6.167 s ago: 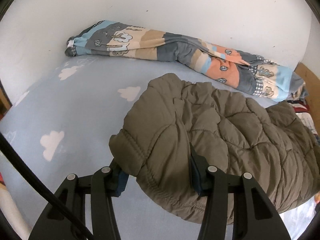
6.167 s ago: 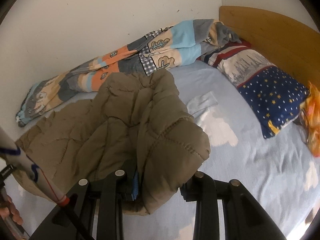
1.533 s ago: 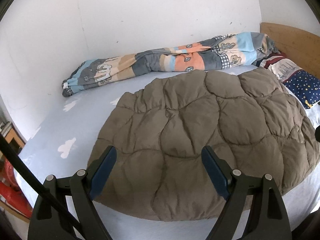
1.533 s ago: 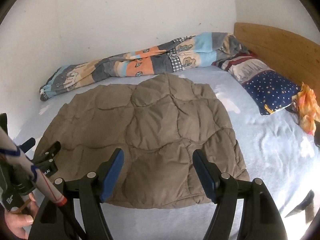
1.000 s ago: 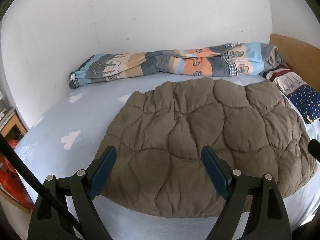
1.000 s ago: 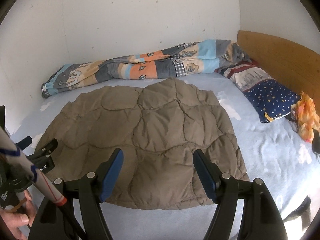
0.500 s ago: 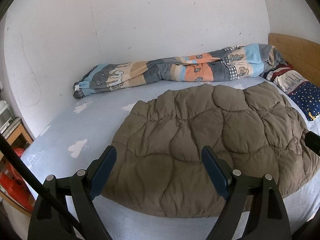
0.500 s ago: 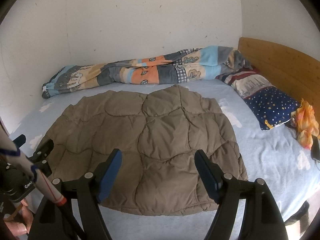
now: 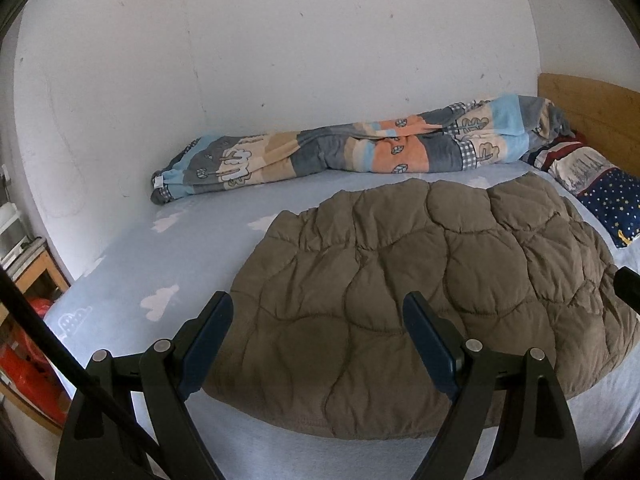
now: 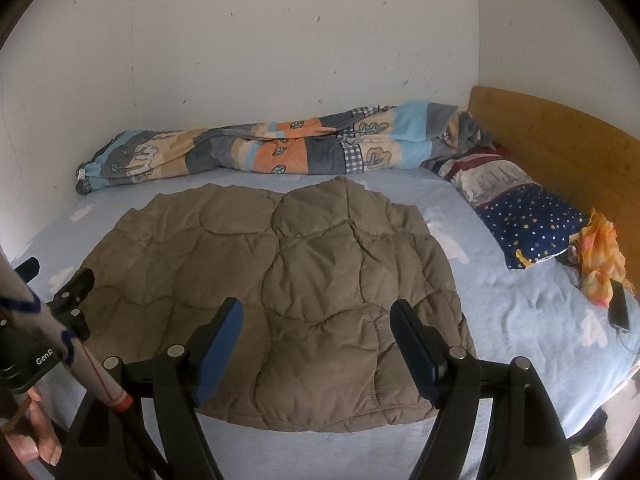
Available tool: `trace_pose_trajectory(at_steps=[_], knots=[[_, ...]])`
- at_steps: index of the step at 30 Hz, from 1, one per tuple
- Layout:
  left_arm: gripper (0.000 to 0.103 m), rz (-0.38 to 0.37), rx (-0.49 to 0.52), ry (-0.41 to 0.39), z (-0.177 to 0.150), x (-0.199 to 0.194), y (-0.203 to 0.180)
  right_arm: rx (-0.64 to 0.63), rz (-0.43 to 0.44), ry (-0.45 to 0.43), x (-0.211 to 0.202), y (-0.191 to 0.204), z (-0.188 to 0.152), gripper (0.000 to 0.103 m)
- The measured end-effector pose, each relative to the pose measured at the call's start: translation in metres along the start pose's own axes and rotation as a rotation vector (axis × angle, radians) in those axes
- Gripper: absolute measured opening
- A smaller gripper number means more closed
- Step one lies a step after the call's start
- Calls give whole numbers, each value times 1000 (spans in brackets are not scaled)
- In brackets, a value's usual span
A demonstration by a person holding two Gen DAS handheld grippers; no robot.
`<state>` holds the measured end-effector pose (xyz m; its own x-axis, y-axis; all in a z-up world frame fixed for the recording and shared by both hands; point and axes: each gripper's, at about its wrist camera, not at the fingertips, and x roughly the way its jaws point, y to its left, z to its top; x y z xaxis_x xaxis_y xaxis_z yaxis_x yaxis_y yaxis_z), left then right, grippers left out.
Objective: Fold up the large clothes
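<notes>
An olive-brown quilted jacket lies flat and folded on the light blue bed sheet; it also shows in the right wrist view. My left gripper is open and empty, held back above the jacket's near edge. My right gripper is open and empty, also held above the near edge. The left gripper's tip shows at the left of the right wrist view.
A rolled patchwork quilt lies along the white wall. A star-print pillow and a wooden headboard are at the right. An orange cloth and a phone lie near the bed's right edge.
Both grippers let go of the jacket, which now lies flat. Over the last second both open grippers have drawn back and up from it.
</notes>
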<state>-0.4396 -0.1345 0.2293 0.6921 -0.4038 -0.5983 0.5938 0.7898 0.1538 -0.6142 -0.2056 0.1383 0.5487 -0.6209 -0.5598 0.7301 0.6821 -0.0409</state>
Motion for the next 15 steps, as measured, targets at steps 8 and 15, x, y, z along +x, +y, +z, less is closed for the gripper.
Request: trace_pose_trajectory(at_steps=[8,15], knots=[[89,2,10,-9,1,-2,-3,-17,-9,-12,-1,3,0,84],[92,-3,18,43,5,4,-3,-26,-20,-10,1,4,0,84]])
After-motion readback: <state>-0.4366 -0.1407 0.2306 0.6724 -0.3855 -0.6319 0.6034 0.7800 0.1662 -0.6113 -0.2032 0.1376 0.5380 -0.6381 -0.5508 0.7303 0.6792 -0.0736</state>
